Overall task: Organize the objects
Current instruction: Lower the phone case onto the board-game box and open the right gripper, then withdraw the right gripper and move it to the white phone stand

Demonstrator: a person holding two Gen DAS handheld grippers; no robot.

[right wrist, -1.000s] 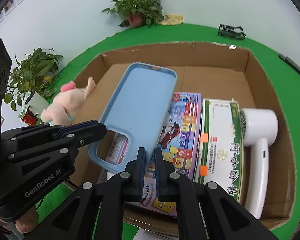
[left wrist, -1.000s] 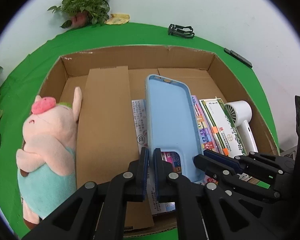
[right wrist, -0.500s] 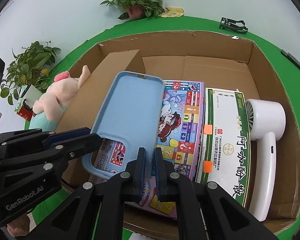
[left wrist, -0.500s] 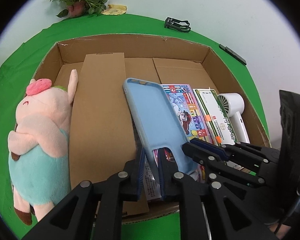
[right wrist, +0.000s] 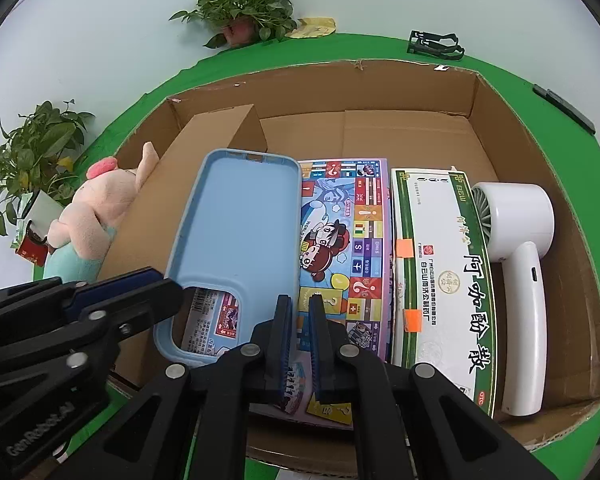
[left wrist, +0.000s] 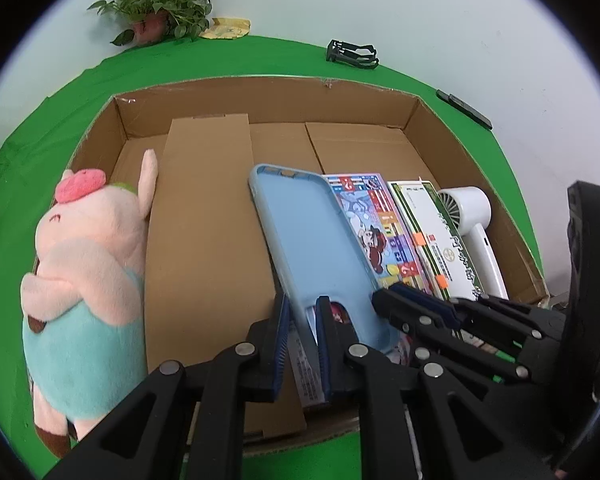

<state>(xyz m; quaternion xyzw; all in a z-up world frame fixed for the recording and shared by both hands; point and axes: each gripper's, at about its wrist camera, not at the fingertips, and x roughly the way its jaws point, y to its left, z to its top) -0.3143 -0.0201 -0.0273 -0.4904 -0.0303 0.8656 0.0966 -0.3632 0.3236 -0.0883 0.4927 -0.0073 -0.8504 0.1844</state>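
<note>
The blue phone case (right wrist: 236, 240) is held tilted above the cardboard box (right wrist: 400, 80), over the colourful game board (right wrist: 348, 248), gripped at its lower edge by the left gripper (left wrist: 302, 320) and the right gripper (right wrist: 300, 320), both clamped on it.

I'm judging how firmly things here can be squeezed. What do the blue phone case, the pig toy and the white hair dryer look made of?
Phone case: probably soft silicone or rubbery plastic, judging by its matte, evenly coloured surface and rounded rim.
Pig toy: plush fabric, fuzzy pile, stuffed shape.
Hair dryer: hard plastic, smooth, slightly glossy white shell.
</note>
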